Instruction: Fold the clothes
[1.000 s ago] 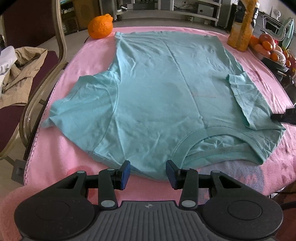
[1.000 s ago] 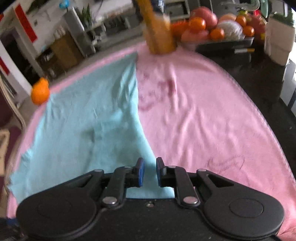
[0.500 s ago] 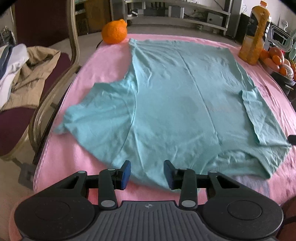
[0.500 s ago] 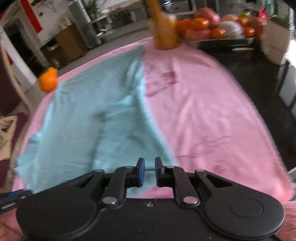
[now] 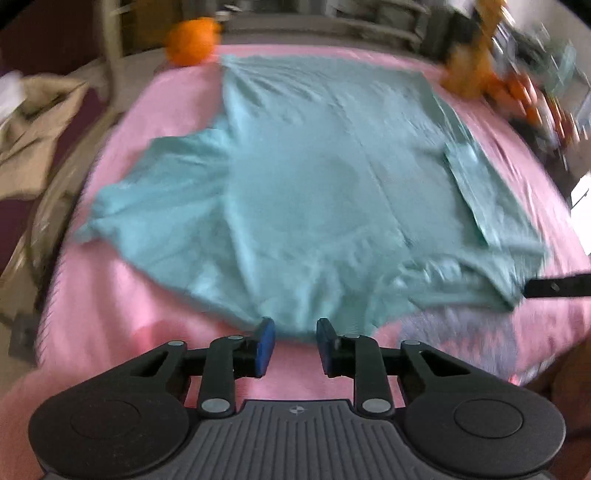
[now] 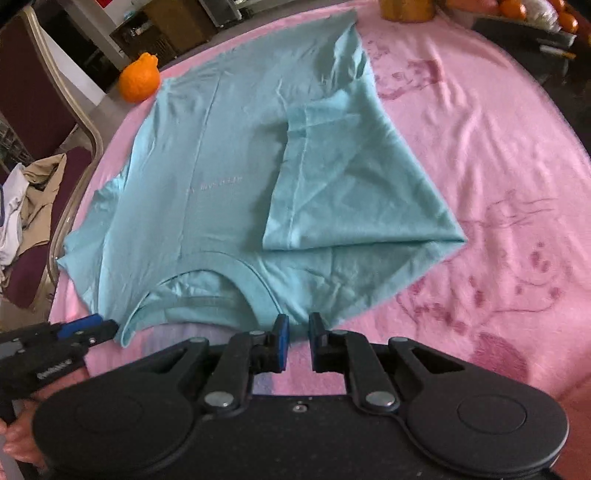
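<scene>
A teal T-shirt (image 5: 314, 177) lies spread on the pink blanket (image 5: 92, 314), collar toward me. Its right sleeve (image 6: 332, 177) is folded in over the body. My left gripper (image 5: 295, 332) is at the near left shoulder edge with its jaws closing. The hem dips between the blue pads, and a gap still shows on either side. My right gripper (image 6: 299, 330) sits at the near right shoulder edge, pads a narrow gap apart and the cloth edge at their tips. In the right wrist view, the left gripper (image 6: 103, 326) shows by the shirt's corner.
An orange (image 6: 139, 79) rests at the far left corner of the blanket (image 6: 480, 147). A juice bottle (image 5: 469, 70) and a tray of fruit (image 6: 517, 11) stand far right. A chair with heaped clothes (image 6: 33, 192) is close on the left. A hand (image 6: 18, 443) holds the left gripper.
The left jaws have narrowed and the shirt's near edge has come between them. The right gripper has moved from the folded sleeve side to the near shoulder edge.
</scene>
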